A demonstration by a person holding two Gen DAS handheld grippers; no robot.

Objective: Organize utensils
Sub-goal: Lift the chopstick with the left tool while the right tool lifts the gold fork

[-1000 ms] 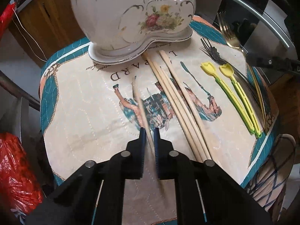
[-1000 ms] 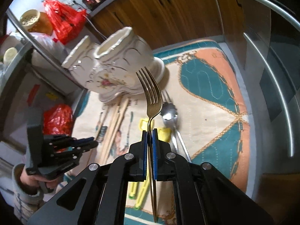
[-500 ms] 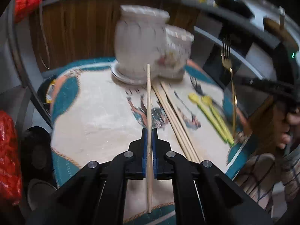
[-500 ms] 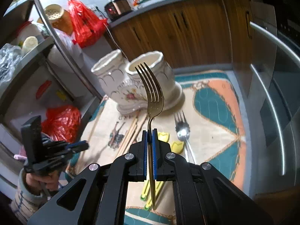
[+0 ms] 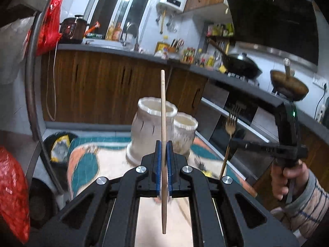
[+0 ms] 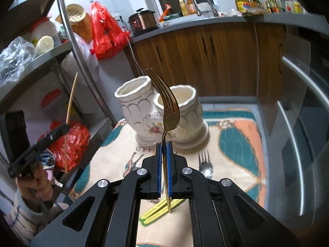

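The left tongs (image 5: 163, 144) pinch a pale wooden chopstick (image 5: 163, 111), slim and upright, raised above the tabletop (image 6: 115, 154); the right tongs (image 6: 163, 146) pinch a gold fork (image 6: 167, 107), tines up, handle hanging below the pads; beyond both stands a cream double holder (image 6: 144, 111) with a floral motif; a silver fork (image 6: 204, 162) and green-yellow utensils (image 6: 156, 212) lie on the patterned cloth (image 6: 236, 144).
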